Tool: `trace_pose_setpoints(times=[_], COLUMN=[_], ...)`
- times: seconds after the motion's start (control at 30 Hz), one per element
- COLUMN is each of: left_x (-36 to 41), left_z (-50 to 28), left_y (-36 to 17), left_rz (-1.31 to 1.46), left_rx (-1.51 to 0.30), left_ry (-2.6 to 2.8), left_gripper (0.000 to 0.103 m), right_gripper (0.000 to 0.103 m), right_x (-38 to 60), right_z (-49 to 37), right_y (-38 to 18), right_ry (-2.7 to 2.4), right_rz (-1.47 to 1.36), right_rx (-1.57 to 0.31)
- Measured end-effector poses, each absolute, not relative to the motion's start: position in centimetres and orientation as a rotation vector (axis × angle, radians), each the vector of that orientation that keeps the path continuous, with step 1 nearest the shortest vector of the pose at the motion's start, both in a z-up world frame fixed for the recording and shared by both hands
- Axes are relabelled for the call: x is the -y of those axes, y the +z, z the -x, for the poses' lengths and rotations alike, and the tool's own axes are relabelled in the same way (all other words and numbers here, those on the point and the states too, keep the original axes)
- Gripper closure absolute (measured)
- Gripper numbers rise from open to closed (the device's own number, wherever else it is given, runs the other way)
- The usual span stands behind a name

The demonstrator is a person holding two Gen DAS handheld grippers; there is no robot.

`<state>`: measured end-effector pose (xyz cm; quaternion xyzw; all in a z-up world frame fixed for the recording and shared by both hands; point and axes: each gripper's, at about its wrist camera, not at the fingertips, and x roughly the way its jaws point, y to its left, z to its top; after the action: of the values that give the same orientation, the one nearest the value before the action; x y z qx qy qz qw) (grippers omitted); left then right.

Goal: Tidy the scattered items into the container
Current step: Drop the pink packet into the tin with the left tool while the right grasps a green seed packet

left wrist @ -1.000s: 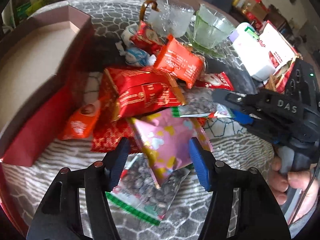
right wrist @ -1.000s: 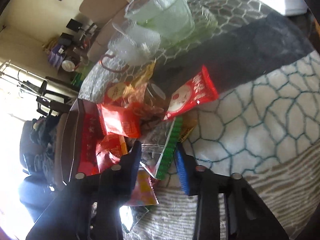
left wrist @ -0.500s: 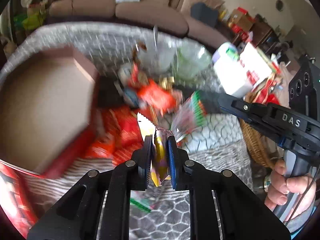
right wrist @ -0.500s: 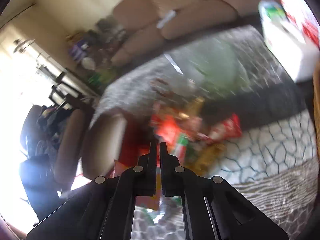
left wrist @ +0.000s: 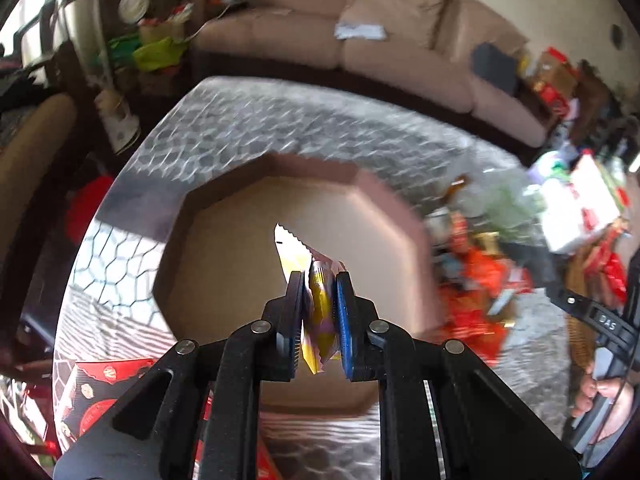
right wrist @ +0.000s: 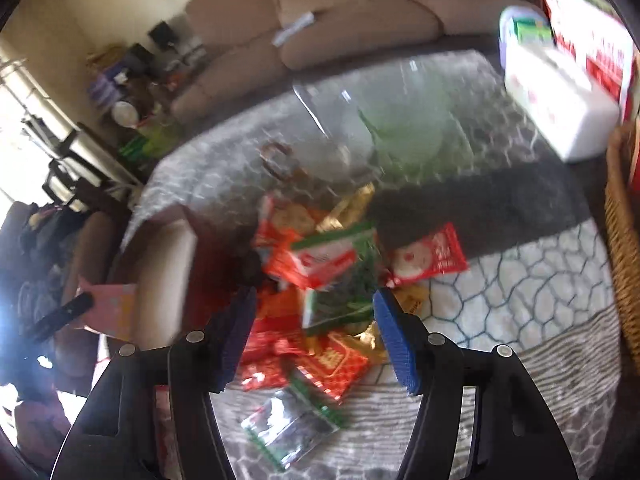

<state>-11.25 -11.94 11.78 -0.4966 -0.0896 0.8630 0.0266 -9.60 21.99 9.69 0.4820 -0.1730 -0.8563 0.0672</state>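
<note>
My left gripper (left wrist: 318, 280) is shut on a pink and yellow snack packet (left wrist: 316, 304) and holds it above the open brown octagonal box (left wrist: 224, 240). My right gripper (right wrist: 314, 312) is open and empty above the heap of snack packets (right wrist: 320, 280) on the table. A green-edged clear packet (right wrist: 340, 276) lies blurred on top of the heap. The box (right wrist: 168, 264) also shows at the left in the right wrist view, with the pink packet (right wrist: 110, 308) over it. The right gripper's body (left wrist: 604, 328) shows at the right edge of the left wrist view.
Two glass bowls (right wrist: 384, 120) stand behind the heap. A white tissue pack (right wrist: 560, 104) and a wicker basket (right wrist: 624, 248) are at the right. A red lid (left wrist: 100, 396) lies near the box. A sofa (left wrist: 360, 40) stands behind the table.
My left gripper closed on the pink packet, lifted it and carried it left over the box. My right gripper, shut on the green-edged packet half a second ago, is open and the packet is out of it.
</note>
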Motion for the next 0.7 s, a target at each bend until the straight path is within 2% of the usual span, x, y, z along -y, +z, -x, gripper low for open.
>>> trace_pose_setpoints(times=[0.07, 0.13, 0.2, 0.27, 0.3, 0.37, 0.53, 0.67, 0.7], left_x=[12.4, 13.0, 13.3, 13.5, 13.5, 13.3, 9.5, 2.7, 0.9], left_z=[11.7, 11.6, 11.1, 10.5, 10.2, 9.3, 5.6, 2.5, 2.0], left_y=[9.8, 8.6, 8.3, 8.7, 9.0, 9.6, 10.0, 8.2, 7.4], left_rz=[1.582, 1.612, 1.596, 1.558, 1.543, 1.511, 1.424, 1.416, 1.428], left_rx=[0.268, 0.288, 0.316, 0.343, 0.360, 0.397, 0.405, 0.232, 0.171], left_ry=[2.657, 2.646, 2.663, 2.670, 2.662, 2.637, 2.485, 2.365, 2.347], left_gripper=[0.088, 0.081, 0.057, 0.052, 0.052, 0.050, 0.038, 0.022, 0.022], right_gripper=[0.039, 0.039, 0.041, 0.084, 0.086, 0.095, 0.098, 0.098, 0.098], right_x=[-21.0, -19.7, -18.9, -18.7, -18.9, -19.5, -19.4, -18.4, -17.9], right_z=[10.6, 11.7, 12.5, 13.0, 13.0, 12.7, 11.6, 10.6, 10.5], right_y=[8.1, 6.5, 5.4, 3.9, 3.6, 3.6, 6.8, 10.2, 11.2], right_ry=[-2.597, -2.622, -2.630, -2.619, -2.626, -2.629, -2.634, -2.560, -2.537], right_rz=[-1.509, -1.557, -1.595, -1.651, -1.658, -1.632, -1.529, -1.443, -1.421], right_rx=[0.455, 0.381, 0.341, 0.324, 0.324, 0.357, 0.296, 0.344, 0.352])
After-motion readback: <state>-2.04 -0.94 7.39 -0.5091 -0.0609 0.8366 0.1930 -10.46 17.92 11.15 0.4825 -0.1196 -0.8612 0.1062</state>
